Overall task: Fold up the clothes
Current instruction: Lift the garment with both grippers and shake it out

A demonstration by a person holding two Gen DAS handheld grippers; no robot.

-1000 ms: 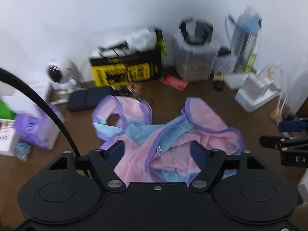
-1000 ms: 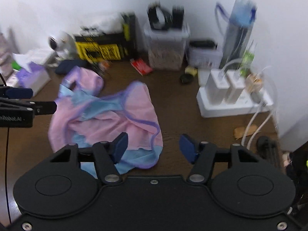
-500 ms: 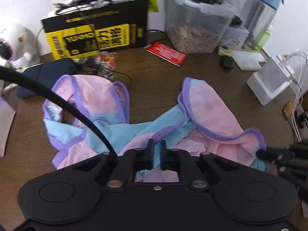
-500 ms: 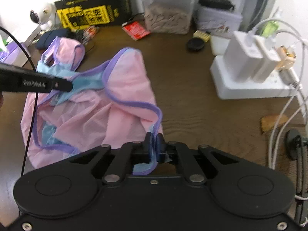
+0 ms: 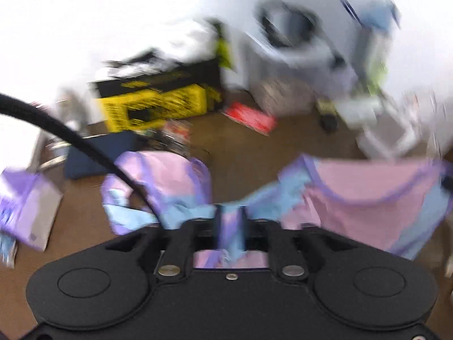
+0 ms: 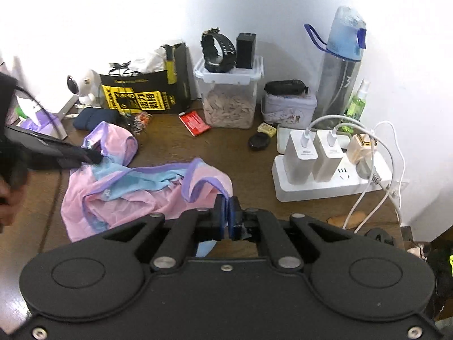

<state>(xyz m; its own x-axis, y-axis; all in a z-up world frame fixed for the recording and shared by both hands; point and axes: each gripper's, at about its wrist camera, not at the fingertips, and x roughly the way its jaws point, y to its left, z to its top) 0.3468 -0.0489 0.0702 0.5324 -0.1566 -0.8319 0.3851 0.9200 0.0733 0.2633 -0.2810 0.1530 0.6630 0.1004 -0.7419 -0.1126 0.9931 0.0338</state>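
Observation:
A pink garment [image 6: 136, 195] with light blue panels and purple trim lies crumpled on the brown table [image 6: 254, 170]. My right gripper [image 6: 228, 212] is shut on its near right hem, and that edge is lifted off the table. In the right wrist view my left gripper [image 6: 94, 157] reaches in from the left onto the garment's far left part. The blurred left wrist view shows the garment [image 5: 368, 187] stretched to the right. There my left gripper [image 5: 230, 221] pinches a strip of blue and purple cloth, and its jaws are starting to open.
Along the wall stand a yellow and black box [image 6: 141, 99], a clear lidded tub [image 6: 229, 104], a tin [image 6: 288, 107] and a water bottle [image 6: 342, 65]. A power strip with chargers [image 6: 334, 181] lies at right. A red packet [image 6: 195, 121] and dark pouch [image 6: 93, 117] lie behind the garment.
Both grippers went from open to shut on the garment. Since then they have risen with it, and the cloth now hangs stretched between them.

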